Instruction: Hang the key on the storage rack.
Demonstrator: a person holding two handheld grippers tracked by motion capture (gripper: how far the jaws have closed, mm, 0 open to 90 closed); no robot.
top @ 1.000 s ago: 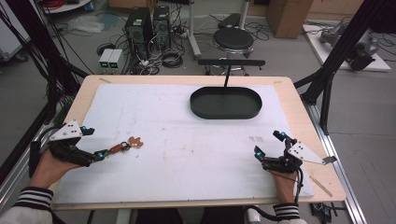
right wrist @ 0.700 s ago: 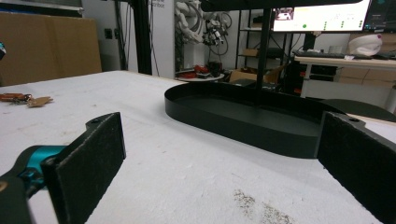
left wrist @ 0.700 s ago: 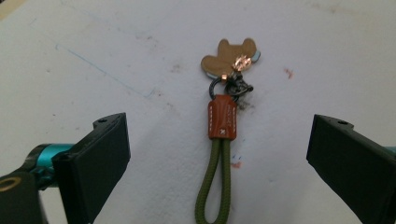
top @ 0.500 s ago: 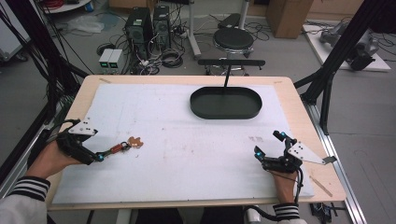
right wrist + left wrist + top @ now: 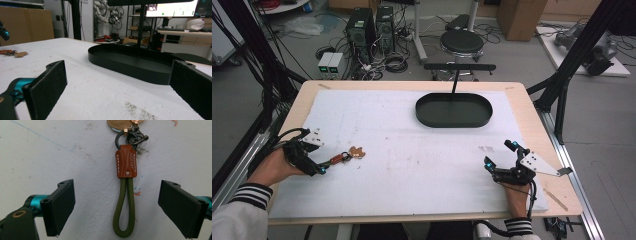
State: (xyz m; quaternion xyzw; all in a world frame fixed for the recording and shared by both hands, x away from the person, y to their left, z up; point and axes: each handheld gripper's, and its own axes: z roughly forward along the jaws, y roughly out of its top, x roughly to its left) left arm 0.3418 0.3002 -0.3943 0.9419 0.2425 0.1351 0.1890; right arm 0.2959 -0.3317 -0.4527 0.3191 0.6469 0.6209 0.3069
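Note:
A keychain (image 5: pixel 343 157) lies on the white mat at the left: an olive cord loop (image 5: pixel 124 207), a brown leather tab (image 5: pixel 126 164), dark rings and a brass-coloured key (image 5: pixel 357 151). My left gripper (image 5: pixel 318 162) is open, tilted down over it, with the cord loop lying between its two jaws and touching neither. The right gripper (image 5: pixel 499 161) rests open low on the mat at the right, with nothing between its jaws. It faces the black oval tray (image 5: pixel 130 63), and the keychain (image 5: pixel 13 53) shows far off at that view's left.
The black oval tray (image 5: pixel 454 110) sits at the back centre of the table, a thin black post rising behind it. The white mat (image 5: pixel 422 150) covers most of the wooden tabletop. Black frame posts stand at both sides; computers, cables and a stool lie beyond the far edge.
My left gripper has tipped downward and slid in toward the keychain, so its jaws now flank the cord loop. The right gripper has stayed put.

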